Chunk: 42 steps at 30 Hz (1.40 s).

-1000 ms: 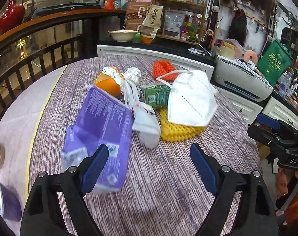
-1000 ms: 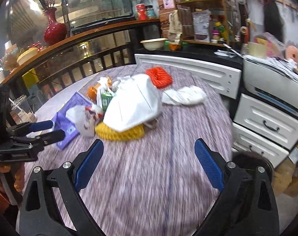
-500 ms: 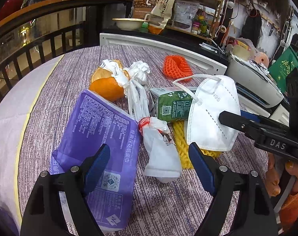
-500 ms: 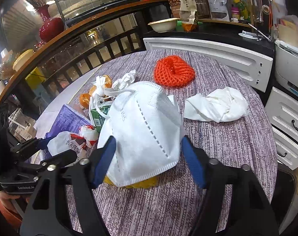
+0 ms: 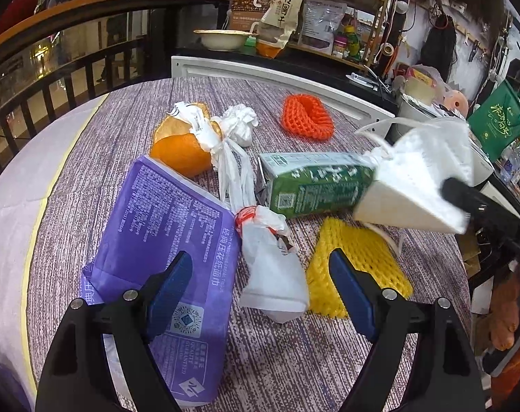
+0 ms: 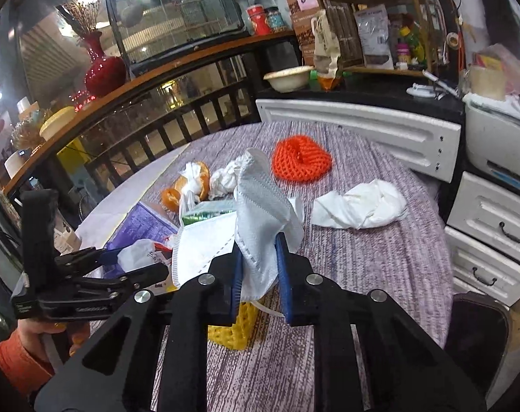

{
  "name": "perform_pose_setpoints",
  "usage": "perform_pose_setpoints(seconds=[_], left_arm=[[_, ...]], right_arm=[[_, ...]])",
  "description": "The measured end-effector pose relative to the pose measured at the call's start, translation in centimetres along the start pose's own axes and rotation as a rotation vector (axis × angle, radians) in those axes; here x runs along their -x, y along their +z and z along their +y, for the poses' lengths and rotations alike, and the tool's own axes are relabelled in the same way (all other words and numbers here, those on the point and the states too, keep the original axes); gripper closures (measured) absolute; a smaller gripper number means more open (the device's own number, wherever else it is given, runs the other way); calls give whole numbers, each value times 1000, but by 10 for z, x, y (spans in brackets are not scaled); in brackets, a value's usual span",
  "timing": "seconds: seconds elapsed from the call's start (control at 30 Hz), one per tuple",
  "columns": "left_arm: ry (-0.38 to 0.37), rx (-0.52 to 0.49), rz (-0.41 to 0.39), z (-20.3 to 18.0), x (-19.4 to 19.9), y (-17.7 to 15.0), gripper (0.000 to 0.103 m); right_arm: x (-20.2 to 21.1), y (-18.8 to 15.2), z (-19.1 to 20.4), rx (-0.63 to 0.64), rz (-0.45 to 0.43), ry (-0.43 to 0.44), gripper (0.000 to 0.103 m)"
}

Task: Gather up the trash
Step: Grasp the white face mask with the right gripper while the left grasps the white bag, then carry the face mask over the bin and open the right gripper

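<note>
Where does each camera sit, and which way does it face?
Left wrist: on the left gripper, open, facing a white bag and purple packet.
Right wrist: on the right gripper, shut on the face mask; orange sleeve lower left.
Shared: mask, green carton, orange net.
</note>
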<state>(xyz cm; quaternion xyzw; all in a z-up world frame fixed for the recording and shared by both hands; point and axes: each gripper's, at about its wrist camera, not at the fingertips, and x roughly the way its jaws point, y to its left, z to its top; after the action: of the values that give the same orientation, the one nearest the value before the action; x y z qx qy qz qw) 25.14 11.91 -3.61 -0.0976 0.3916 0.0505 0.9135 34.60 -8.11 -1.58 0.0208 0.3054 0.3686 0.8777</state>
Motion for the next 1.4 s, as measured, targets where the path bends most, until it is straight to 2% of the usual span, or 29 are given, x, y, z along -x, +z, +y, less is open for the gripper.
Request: perform_pose_setpoints(seconds=[0.13, 0.33, 0.5, 0.57, 0.67, 1.0, 1.4], left_arm=[[11, 14, -1, 3, -5, 3, 24], [10, 15, 21, 1, -17, 7, 38], [6, 15, 39, 0, -21, 5, 62], [6, 25, 39, 2, -22, 3, 79], [-4, 46, 33, 5, -19, 2, 86], [-30, 25, -105, -2, 31, -4, 90], [-111, 8, -175, -25, 68, -9, 90]], right_arm=[[23, 0, 2, 29, -42, -43, 84], [48, -7, -4, 17, -66, -59, 84], [54, -16, -12, 5, -64, -87, 84], [56, -19, -15, -4, -61, -94, 84], [60, -23, -18, -15, -71, -101, 84], [72, -35, -23, -45, -98, -121, 84], [93, -56, -33, -84, -131, -163, 84]])
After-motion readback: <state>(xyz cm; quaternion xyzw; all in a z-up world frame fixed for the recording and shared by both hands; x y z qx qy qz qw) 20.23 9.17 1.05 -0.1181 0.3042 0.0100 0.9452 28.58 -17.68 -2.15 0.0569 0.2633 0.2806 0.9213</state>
